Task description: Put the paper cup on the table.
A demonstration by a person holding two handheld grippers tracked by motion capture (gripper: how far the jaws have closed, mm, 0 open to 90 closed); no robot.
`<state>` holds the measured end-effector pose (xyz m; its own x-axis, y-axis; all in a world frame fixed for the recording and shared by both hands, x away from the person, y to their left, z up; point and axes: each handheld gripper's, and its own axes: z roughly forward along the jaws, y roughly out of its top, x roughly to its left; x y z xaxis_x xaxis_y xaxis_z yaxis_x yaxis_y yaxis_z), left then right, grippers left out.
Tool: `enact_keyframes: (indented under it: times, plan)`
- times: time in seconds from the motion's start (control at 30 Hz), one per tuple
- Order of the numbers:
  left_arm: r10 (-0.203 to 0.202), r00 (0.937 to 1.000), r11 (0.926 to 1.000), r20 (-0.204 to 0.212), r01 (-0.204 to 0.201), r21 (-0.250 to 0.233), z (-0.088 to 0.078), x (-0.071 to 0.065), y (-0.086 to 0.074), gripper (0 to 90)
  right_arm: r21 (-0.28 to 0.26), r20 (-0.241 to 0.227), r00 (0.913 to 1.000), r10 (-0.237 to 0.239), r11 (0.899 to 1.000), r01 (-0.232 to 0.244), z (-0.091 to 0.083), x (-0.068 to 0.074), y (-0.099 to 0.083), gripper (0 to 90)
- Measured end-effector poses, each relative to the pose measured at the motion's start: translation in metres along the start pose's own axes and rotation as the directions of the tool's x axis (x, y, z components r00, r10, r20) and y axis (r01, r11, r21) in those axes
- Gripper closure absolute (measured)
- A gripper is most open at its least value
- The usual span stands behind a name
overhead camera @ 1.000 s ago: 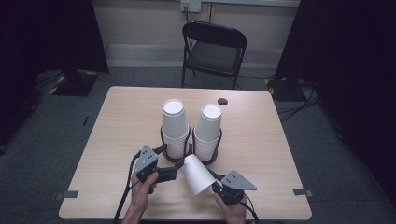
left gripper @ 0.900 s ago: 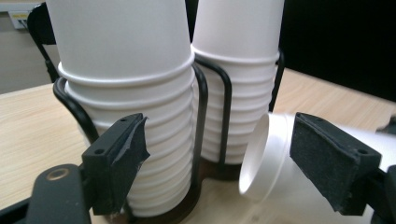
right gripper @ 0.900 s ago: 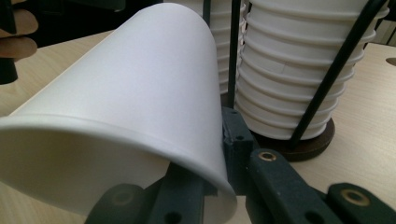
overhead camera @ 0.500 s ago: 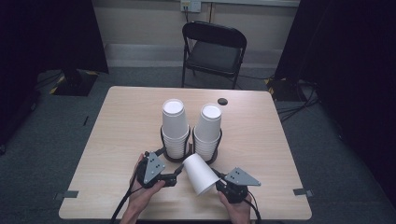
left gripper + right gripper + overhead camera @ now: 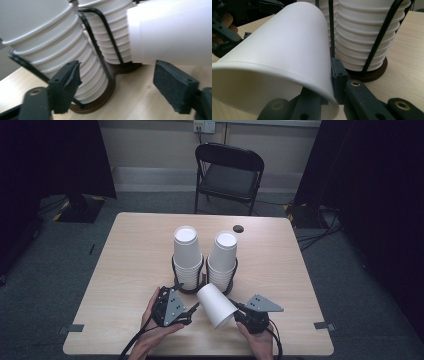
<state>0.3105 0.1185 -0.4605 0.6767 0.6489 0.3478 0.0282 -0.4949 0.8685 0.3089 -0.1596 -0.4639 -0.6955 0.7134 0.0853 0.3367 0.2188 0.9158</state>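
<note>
Here, right tongs (image 5: 239, 312) clamped on loose cup's (image 5: 216, 305) rim, left tongs (image 5: 192, 309) agape beside it.

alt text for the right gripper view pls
The right tongs grip the rim of a single white paper cup, held on its side. Behind it, stacked white cups sit in a black wire holder on the wooden table.

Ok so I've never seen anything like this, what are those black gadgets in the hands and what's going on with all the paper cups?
They are hand-held claws, one in each of a person's hands. The high view looks down on a wooden table; the other two pictures come from cameras riding on each claw. Two stacks of white cups stand in a black wire holder. The right claw grips a single white cup by its rim, tipped sideways. The left claw is open beside it, holding nothing.
</note>
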Motion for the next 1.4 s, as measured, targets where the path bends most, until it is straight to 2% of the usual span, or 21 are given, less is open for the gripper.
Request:
enact_keyframes:
  times: [0.03, 0.13, 0.17, 0.23, 0.33, 0.5, 0.63, 0.7, 0.73, 0.77, 0.8, 0.87, 0.9, 0.97, 1.1, 1.13, 1.2, 1.23, 1.3, 1.4]
  plan:
    - [0.0, 1.0, 1.0, 0.0, 0.0, 0.0, 0.0, 0.0, 0.0, 19.2, 0.0, 0.0, 1.0, 0.0, 1.0, 0.0, 0.0, 0.0, 0.0, 86.2]
    - [0.058, 0.9982, 0.9983, 0.013, -0.058, -0.011, -0.001, -0.006, 0.0, 17.3, 0.013, -0.031, 0.9995, 0.011, 1.0, -0.011, -0.001, -0.001, 0.005, 86.1]
    - [0.058, 0.9982, 0.9983, 0.013, -0.058, -0.011, -0.001, -0.006, 0.0, 16.9, 0.013, -0.031, 0.9995, 0.011, 1.0, -0.011, -0.001, -0.001, 0.005, 86.1]
    - [0.106, 0.9944, 0.9943, 0.004, -0.106, 0.009, 0.0, -0.009, -0.001, 16.4, 0.024, -0.036, 0.9993, 0.011, 1.0, -0.01, -0.002, -0.001, 0.007, 86.1]
    - [0.126, 0.9918, 0.992, 0.018, -0.126, 0.003, -0.001, -0.014, -0.001, 15.6, 0.045, -0.057, 0.9982, 0.016, 0.999, -0.013, -0.002, -0.002, 0.009, 86.1]
    - [0.186, 0.9824, 0.9824, 0.018, -0.186, 0.017, -0.003, -0.023, 0.001, 15.5, 0.094, -0.099, 0.9949, 0.019, 0.996, -0.01, 0.0, -0.004, 0.015, 86.1]
    - [0.25, 0.9684, 0.9677, -0.004, -0.249, 0.038, -0.002, -0.03, 0.002, 15.5, 0.134, -0.119, 0.9923, 0.034, 0.991, -0.018, 0.0, -0.005, 0.022, 86.0]
    - [0.259, 0.9659, 0.9652, -0.001, -0.259, 0.038, -0.002, -0.032, 0.002, 15.5, 0.145, -0.125, 0.9915, 0.037, 0.989, -0.018, 0.0, -0.006, 0.023, 86.0]
    - [0.273, 0.962, 0.9611, 0.002, -0.273, 0.042, -0.001, -0.033, 0.002, 15.5, 0.155, -0.126, 0.9913, 0.037, 0.988, -0.017, 0.0, -0.006, 0.024, 85.9]
    - [0.273, 0.962, 0.9611, 0.002, -0.273, 0.042, -0.001, -0.033, 0.002, 15.5, 0.155, -0.126, 0.9913, 0.037, 0.988, -0.017, 0.0, -0.006, 0.024, 85.9]
    - [0.285, 0.9585, 0.9579, 0.002, -0.285, 0.036, -0.001, -0.034, 0.003, 15.5, 0.169, -0.132, 0.9906, 0.037, 0.986, -0.014, 0.001, -0.005, 0.026, 85.9]
    - [0.29, 0.957, 0.9563, 0.001, -0.29, 0.038, -0.001, -0.035, 0.003, 15.5, 0.185, -0.138, 0.9898, 0.037, 0.983, -0.011, 0.003, -0.006, 0.026, 85.9]
    - [0.306, 0.9521, 0.9514, -0.003, -0.305, 0.041, -0.001, -0.035, 0.004, 15.5, 0.195, -0.138, 0.9896, 0.041, 0.981, -0.014, 0.004, -0.006, 0.027, 85.9]
    - [0.307, 0.9516, 0.9506, -0.004, -0.307, 0.046, -0.001, -0.036, 0.004, 15.6, 0.204, -0.14, 0.9892, 0.046, 0.979, -0.016, 0.005, -0.006, 0.027, 85.9]
    - [0.37, 0.9286, 0.9269, -0.02, -0.368, 0.073, 0.001, -0.039, 0.005, 15.7, 0.229, -0.149, 0.9874, 0.053, 0.973, -0.017, 0.008, -0.007, 0.028, 85.9]
    - [0.38, 0.9249, 0.9231, -0.024, -0.377, 0.077, 0.002, -0.04, 0.006, 15.7, 0.234, -0.15, 0.9872, 0.054, 0.972, -0.017, 0.008, -0.007, 0.029, 85.9]
    - [0.385, 0.9225, 0.9209, -0.027, -0.382, 0.077, 0.002, -0.042, 0.007, 15.7, 0.24, -0.155, 0.9862, 0.058, 0.97, -0.02, 0.009, -0.007, 0.03, 86.0]
    - [0.406, 0.9135, 0.9117, -0.03, -0.402, 0.084, 0.002, -0.043, 0.008, 15.7, 0.24, -0.155, 0.9862, 0.058, 0.97, -0.02, 0.009, -0.007, 0.03, 86.0]
    - [0.431, 0.901, 0.9005, -0.05, -0.426, 0.088, 0.003, -0.046, 0.009, 15.1, 0.246, -0.165, 0.9842, 0.065, 0.969, -0.023, 0.009, -0.007, 0.032, 85.9]
    - [0.466, 0.8832, 0.8822, -0.052, -0.46, 0.102, 0.002, -0.047, 0.012, 13.8, 0.261, -0.178, 0.9816, 0.07, 0.965, -0.021, 0.01, -0.007, 0.034, 85.9]
